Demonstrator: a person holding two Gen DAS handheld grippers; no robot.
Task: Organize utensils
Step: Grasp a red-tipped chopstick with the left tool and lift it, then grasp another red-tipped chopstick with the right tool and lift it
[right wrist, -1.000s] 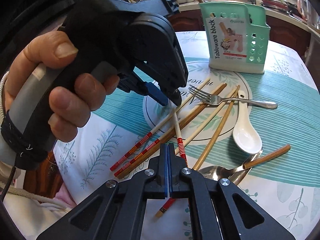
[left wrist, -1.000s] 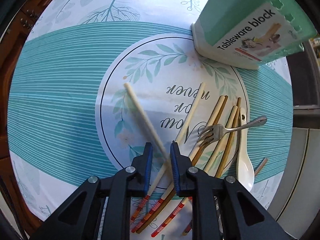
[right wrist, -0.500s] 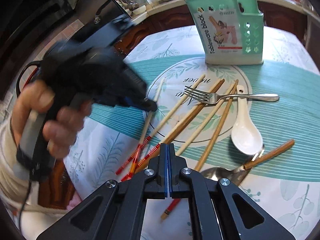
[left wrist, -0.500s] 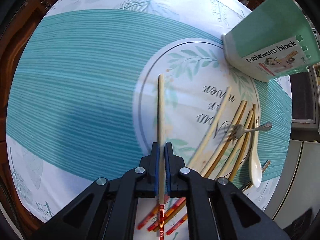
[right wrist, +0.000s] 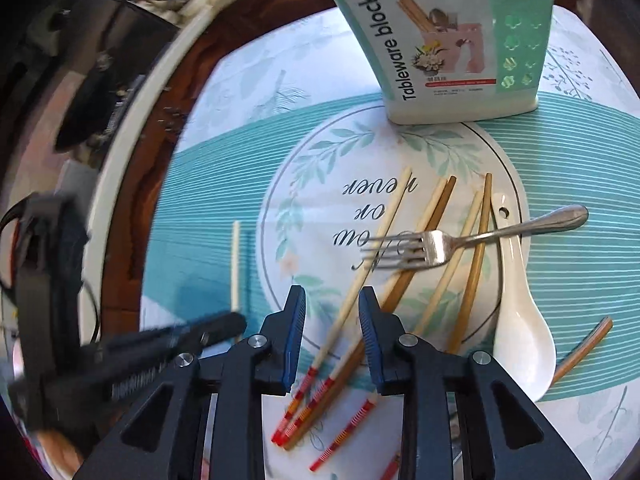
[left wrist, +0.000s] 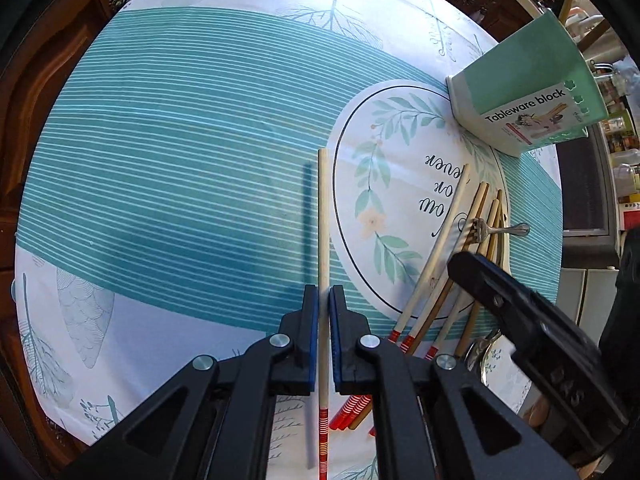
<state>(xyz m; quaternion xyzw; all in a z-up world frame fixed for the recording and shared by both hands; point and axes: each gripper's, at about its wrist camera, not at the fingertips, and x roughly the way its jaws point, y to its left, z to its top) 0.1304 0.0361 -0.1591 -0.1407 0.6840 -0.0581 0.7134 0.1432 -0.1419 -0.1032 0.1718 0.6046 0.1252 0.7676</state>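
Chopstick (left wrist: pixel 323 216) now lifted, clamped by left gripper (left wrist: pixel 323 304); right gripper (right wrist: pixel 331 312) just opened, empty.

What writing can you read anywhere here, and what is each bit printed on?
"Tableware block": label on the green holder.
Small print under the label's picture: too small to read.
"never": script on the tablecloth, seen upside down; the cursive lines below it are partly covered by the fork and chopsticks, not surely readable.

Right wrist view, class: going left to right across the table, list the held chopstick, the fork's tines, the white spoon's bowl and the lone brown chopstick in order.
Held chopstick → fork tines → spoon bowl → lone brown chopstick.
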